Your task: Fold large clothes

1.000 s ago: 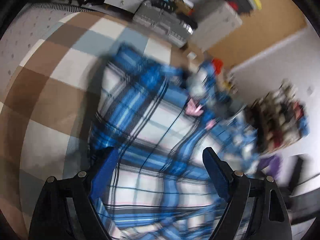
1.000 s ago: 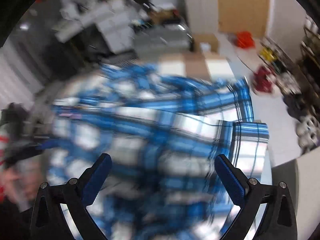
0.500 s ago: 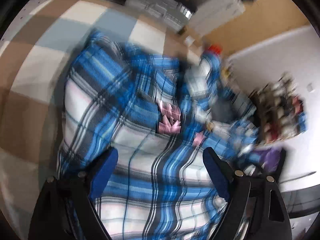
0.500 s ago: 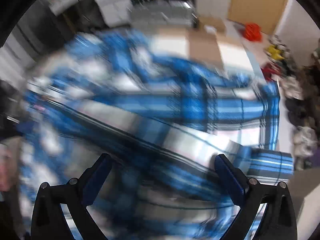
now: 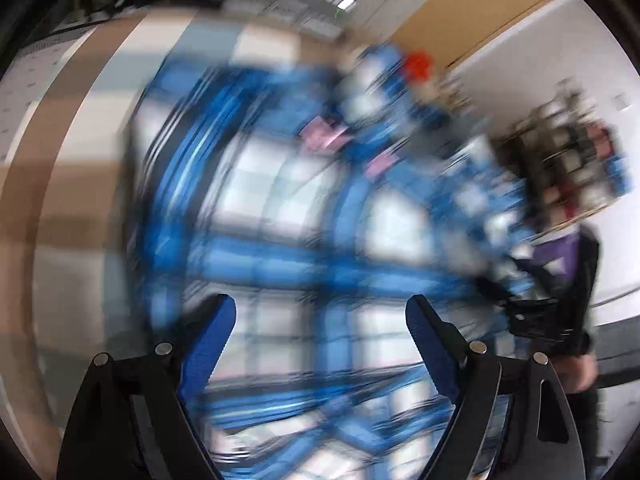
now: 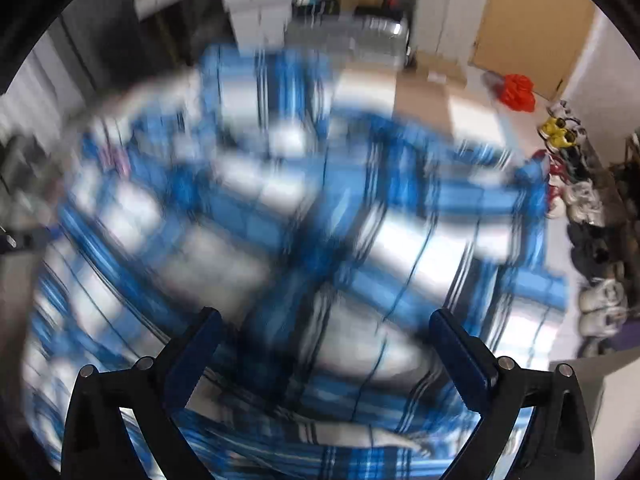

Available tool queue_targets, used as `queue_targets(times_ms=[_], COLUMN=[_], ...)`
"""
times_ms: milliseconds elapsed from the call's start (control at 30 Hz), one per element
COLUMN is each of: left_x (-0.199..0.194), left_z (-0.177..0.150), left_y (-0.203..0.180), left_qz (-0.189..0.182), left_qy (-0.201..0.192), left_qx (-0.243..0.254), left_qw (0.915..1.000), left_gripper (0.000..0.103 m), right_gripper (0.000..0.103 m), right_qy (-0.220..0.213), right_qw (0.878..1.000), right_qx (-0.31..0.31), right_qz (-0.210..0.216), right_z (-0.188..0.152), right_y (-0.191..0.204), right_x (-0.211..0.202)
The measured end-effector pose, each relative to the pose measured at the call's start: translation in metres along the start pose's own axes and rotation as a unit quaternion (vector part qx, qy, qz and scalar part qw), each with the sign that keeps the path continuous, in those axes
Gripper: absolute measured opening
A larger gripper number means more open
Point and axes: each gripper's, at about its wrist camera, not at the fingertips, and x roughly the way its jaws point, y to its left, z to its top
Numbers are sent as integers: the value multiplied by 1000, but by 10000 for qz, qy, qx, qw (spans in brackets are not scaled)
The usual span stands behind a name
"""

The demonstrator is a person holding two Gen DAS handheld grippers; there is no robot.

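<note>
Left gripper [image 5: 320,316] wide apart, right gripper [image 6: 324,330] wide apart too, both empty, poised over the shirt [image 5: 304,216] spread on the checked mat [image 5: 72,184]. Reaching stage, I'd say; next, pinch an edge.

**A lived-in room at home**

The floor carries a checked rug [image 5: 72,184] in brown, white and pale blue. Shoes [image 6: 592,216] sit in a row along a white wall, with a yellow pair [image 6: 558,132] among them. White cabinets [image 6: 448,12] and a wooden door [image 6: 532,28] close off the far end.
</note>
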Motion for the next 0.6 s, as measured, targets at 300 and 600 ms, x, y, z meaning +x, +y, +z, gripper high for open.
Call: queue_targets(times_ms=[300, 600], left_x=[-26, 12], left_z=[-27, -30], left_y=[-16, -29], left_qz=[127, 511], left_qy=[-349, 74], left_qx=[77, 135], left_qw=[9993, 9986], left_gripper=[85, 90], right_gripper=[103, 103], right_qy=[-799, -319], right_qw=[9965, 9990], right_qx=[179, 292], right_qz=[188, 127], right_z=[-15, -45], right_y=[-2, 6], right_x=[-36, -4])
